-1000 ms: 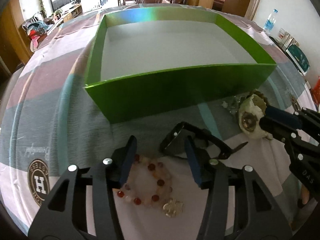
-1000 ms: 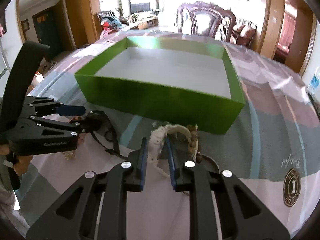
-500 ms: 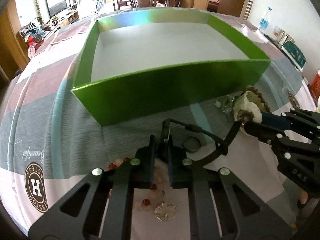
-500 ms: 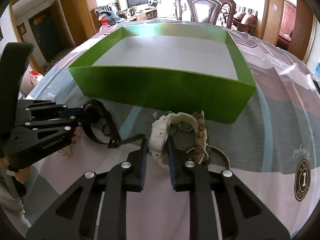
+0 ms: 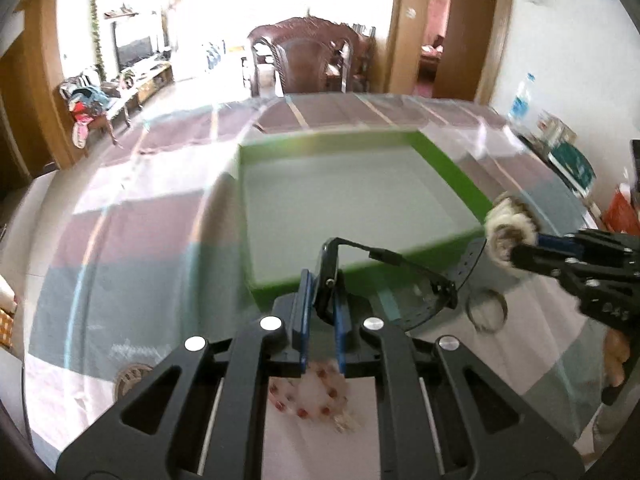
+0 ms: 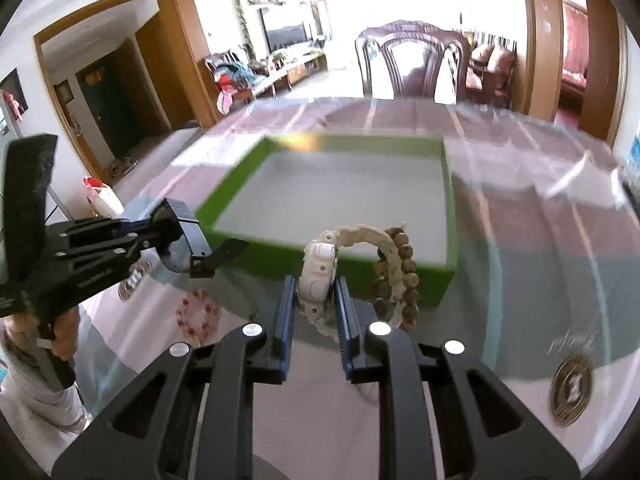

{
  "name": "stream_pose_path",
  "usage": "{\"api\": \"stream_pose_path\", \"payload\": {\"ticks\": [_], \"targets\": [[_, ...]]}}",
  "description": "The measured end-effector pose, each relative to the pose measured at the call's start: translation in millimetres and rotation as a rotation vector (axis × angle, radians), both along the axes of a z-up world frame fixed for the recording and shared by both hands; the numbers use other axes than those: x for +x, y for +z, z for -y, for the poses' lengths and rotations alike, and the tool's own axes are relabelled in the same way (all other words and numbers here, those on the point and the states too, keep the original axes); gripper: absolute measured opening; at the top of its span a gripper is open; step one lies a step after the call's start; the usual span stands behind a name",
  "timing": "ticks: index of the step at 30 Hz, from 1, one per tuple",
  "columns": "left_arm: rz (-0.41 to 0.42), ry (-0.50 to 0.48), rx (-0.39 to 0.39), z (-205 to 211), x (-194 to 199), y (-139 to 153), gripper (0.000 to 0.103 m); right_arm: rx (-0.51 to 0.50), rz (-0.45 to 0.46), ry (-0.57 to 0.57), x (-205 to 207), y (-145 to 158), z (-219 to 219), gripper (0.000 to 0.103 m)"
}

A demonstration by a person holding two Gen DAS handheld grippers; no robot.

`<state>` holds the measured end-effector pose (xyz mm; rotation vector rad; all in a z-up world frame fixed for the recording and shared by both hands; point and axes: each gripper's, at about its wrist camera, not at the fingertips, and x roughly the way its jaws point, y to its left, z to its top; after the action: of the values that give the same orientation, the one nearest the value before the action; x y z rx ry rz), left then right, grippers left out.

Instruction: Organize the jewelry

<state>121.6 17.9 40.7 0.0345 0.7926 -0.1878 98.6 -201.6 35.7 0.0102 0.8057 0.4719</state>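
My left gripper is shut on a black watch and holds it above the table, in front of the green box. Its strap hangs to the right. My right gripper is shut on a white watch, also lifted, with a brown bead bracelet hanging on its strap. The green box has a bare white floor. The right gripper also shows in the left wrist view, and the left gripper in the right wrist view.
A red and white bead bracelet lies on the white cloth below my left gripper; it also shows in the right wrist view. A metal ring lies to its right. A wooden chair stands beyond the table.
Both grippers have lifted up from the table with their watches. The brown bead bracelet has come up with the white watch. The left gripper shut on the black watch a second ago.
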Motion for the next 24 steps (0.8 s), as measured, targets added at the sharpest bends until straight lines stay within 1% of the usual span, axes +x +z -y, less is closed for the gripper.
{"api": "stream_pose_path", "payload": {"ticks": [2, 4, 6, 8, 11, 15, 17, 19, 22, 24], "targets": [[0.007, 0.018, -0.002, -2.0, 12.8, 5.6, 0.01, -0.007, 0.059, 0.007, 8.3, 15.3, -4.6, 0.02], [0.01, 0.046, -0.006, -4.7, 31.6, 5.1, 0.011, -0.035, 0.096, 0.004, 23.4, 18.6, -10.9, 0.02], [0.001, 0.07, -0.006, -7.6, 43.9, -0.9, 0.011, -0.039, 0.084, 0.0, 41.3, 12.3, -13.6, 0.02], [-0.023, 0.089, -0.016, -10.0, 57.2, -11.5, 0.011, -0.02, 0.053, 0.005, 59.8, -2.0, -17.9, 0.02], [-0.037, 0.096, -0.021, -11.4, 65.2, -21.3, 0.011, -0.018, 0.032, 0.011, 67.5, -22.4, -22.9, 0.02], [-0.026, 0.089, -0.021, -10.7, 56.4, -21.8, 0.011, -0.001, 0.044, 0.033, 50.7, -22.4, -24.0, 0.02], [-0.003, 0.079, -0.02, -9.4, 49.4, -18.6, 0.011, 0.009, 0.066, 0.051, 32.3, -14.8, -23.3, 0.02], [0.014, 0.068, -0.031, -9.8, 39.5, -14.4, 0.011, 0.034, 0.063, 0.08, 13.3, -7.5, -21.8, 0.02], [0.034, 0.045, -0.047, -8.8, 25.1, -8.4, 0.011, 0.123, 0.005, 0.131, -11.0, -4.6, -15.8, 0.02], [0.043, 0.035, -0.046, -7.2, 17.7, -5.2, 0.012, 0.195, -0.078, 0.183, -22.3, -12.1, -12.2, 0.02]]}}
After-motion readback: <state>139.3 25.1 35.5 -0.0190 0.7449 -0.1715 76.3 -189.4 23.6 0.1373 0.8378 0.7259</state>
